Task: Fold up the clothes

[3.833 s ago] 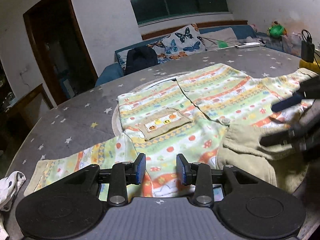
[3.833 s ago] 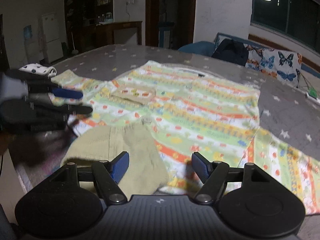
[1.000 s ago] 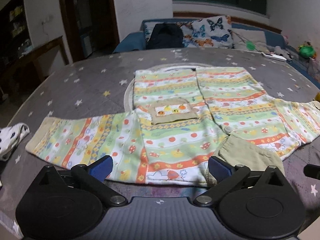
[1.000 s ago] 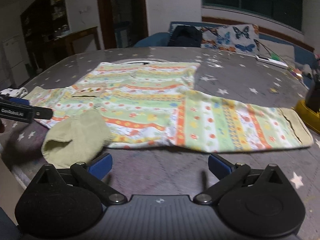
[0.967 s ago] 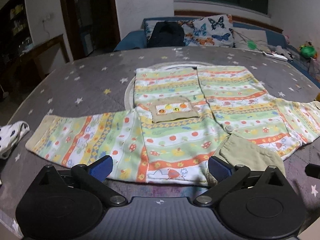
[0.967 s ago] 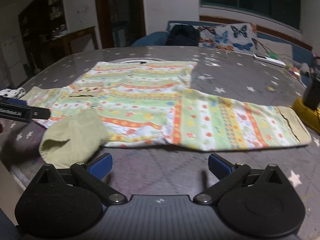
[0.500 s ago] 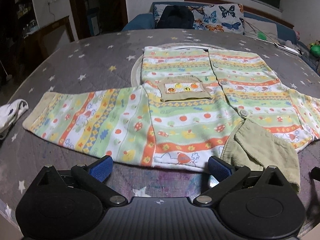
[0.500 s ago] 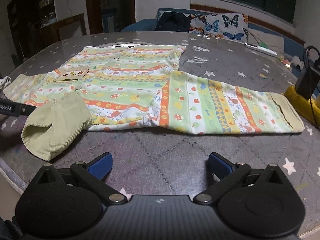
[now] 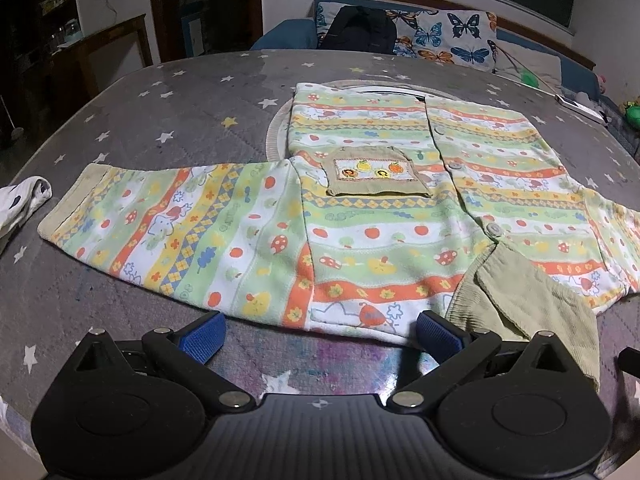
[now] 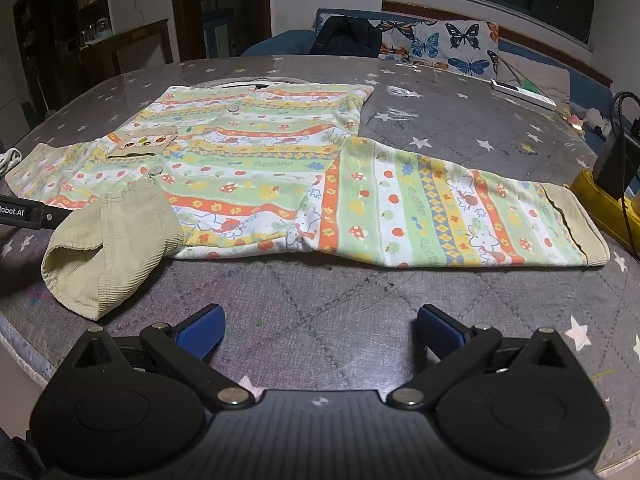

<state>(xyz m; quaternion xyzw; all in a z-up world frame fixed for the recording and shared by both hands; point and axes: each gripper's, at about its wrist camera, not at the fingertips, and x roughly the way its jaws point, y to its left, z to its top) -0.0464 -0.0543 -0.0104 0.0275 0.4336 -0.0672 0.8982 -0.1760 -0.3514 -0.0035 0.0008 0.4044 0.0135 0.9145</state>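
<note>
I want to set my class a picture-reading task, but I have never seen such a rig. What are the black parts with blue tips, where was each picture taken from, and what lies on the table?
The black parts are hand-held grippers, one per hand; each carries a camera looking along its blue-padded fingers. One picture is from the left gripper, one from the right gripper. Both are open and hold nothing. On the starred table a striped cardigan lies flat, sleeves spread, its olive collar nearest the cameras. A spotted white cloth lies at the left edge.
</note>
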